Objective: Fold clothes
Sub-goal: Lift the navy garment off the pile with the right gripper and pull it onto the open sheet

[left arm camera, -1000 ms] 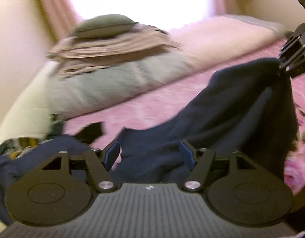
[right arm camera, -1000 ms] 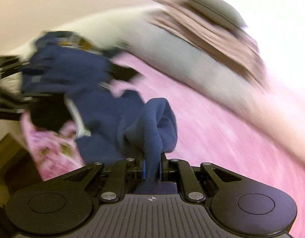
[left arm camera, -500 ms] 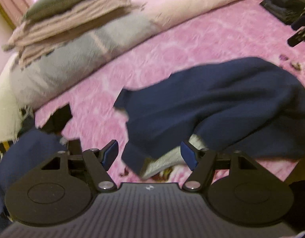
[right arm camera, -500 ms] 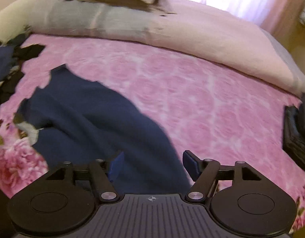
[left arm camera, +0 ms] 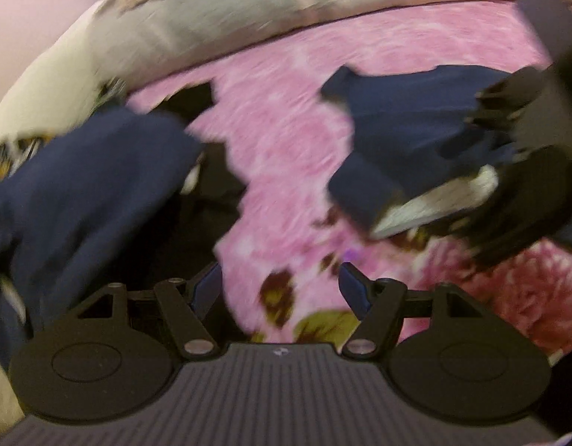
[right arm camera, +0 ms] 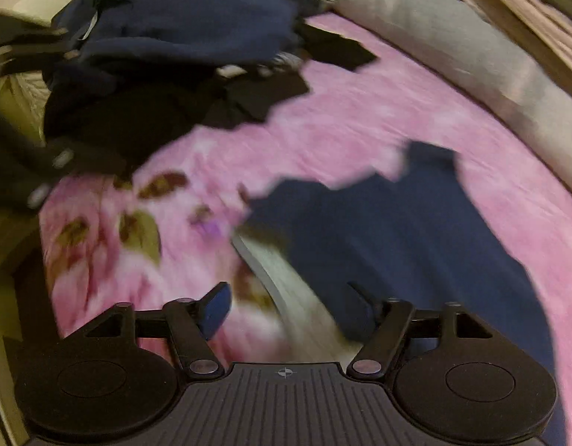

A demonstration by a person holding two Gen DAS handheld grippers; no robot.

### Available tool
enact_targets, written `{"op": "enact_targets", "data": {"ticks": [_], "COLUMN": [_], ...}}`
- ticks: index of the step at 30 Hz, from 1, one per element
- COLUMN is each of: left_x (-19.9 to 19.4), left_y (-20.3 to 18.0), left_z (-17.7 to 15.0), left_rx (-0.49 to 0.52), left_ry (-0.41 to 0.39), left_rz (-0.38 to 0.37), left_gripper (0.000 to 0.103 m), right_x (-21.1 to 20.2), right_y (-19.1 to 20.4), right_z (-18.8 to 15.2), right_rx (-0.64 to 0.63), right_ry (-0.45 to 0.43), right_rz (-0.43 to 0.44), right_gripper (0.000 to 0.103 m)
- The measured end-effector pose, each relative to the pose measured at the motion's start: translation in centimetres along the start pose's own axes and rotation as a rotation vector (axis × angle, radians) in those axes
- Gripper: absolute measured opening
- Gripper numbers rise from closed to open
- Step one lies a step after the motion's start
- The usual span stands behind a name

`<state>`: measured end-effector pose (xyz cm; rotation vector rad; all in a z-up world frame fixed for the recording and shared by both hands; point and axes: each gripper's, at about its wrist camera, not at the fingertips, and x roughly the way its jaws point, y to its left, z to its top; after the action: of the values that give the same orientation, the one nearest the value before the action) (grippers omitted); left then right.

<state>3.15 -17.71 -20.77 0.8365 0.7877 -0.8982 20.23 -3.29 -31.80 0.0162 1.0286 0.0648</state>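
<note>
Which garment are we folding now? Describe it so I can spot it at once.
On the pink flowered bedspread, look away from the heap of dark clothes near the grey pillow. The navy top lies alone, spread flat on the bedspread. Unlike the heaped clothes, it shows a pale inner lining at its near edge.

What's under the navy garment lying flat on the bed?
The navy garment lies on the pink floral bedspread. A pale inner edge shows at its hem; anything beneath it is covered.

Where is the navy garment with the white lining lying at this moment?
The navy garment lies spread on the pink bedspread, right of centre in the right wrist view, apart from the dark clothes pile at upper left.
</note>
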Motion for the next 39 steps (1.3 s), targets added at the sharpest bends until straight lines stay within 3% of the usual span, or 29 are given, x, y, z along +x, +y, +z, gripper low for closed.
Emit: {"op": "enact_targets", "data": {"ticks": [5,6,7,8,9,12,16,21,25,32,39], "left_x": [0.4,0.2,0.1,0.0,-0.2,-0.7,-0.5,0.6,1.8,2.8,2.6], "left_y": [0.6,0.6,0.6,0.6,0.6,0.5,0.5,-1.3,-4.3,-11.7,-23.4], "left_z": [-2.9,-3.1,-3.3,-3.5,-3.4,-2.3,0.1,4.9,8.9,16.2,22.5], "left_rx": [-0.040,-0.035,-0.030,-0.025,-0.017,0.013,0.071,0.204,0.341,0.474,0.593], "left_ry": [0.061,0.063,0.065,0.067,0.062,0.027,-0.056,-0.169,-0.253,-0.347,-0.380], "left_rz": [0.028,0.028,0.028,0.028,0.026,0.010,-0.030,-0.112,-0.173,-0.314,-0.447], "left_gripper": [0.066,0.066,0.066,0.066,0.066,0.066,0.069,0.070,0.070,0.070,0.070], "right_x": [7.5,8.1,8.6,8.6,8.0,3.7,-6.0,-19.0,-26.3,-33.1,-35.3], "right_y": [0.9,0.4,-0.2,-0.9,-1.3,-2.9,-5.4,-9.0,-10.7,-12.3,-16.7], "right_z": [3.1,3.4,3.6,3.8,3.8,3.6,3.2,0.8,-2.0,-8.0,-16.6], "right_rx": [0.150,0.196,0.250,0.293,0.315,0.329,0.338,0.383,0.458,0.600,0.771], "right_ry": [0.015,0.028,0.032,0.042,0.048,0.008,-0.086,-0.143,-0.149,-0.116,-0.070], "right_rz": [-0.014,-0.030,-0.031,-0.020,-0.018,-0.008,-0.033,-0.186,-0.332,-0.481,-0.512], "right_gripper": [0.089,0.080,0.064,0.024,0.004,0.000,0.000,0.000,0.000,0.000,0.000]}}
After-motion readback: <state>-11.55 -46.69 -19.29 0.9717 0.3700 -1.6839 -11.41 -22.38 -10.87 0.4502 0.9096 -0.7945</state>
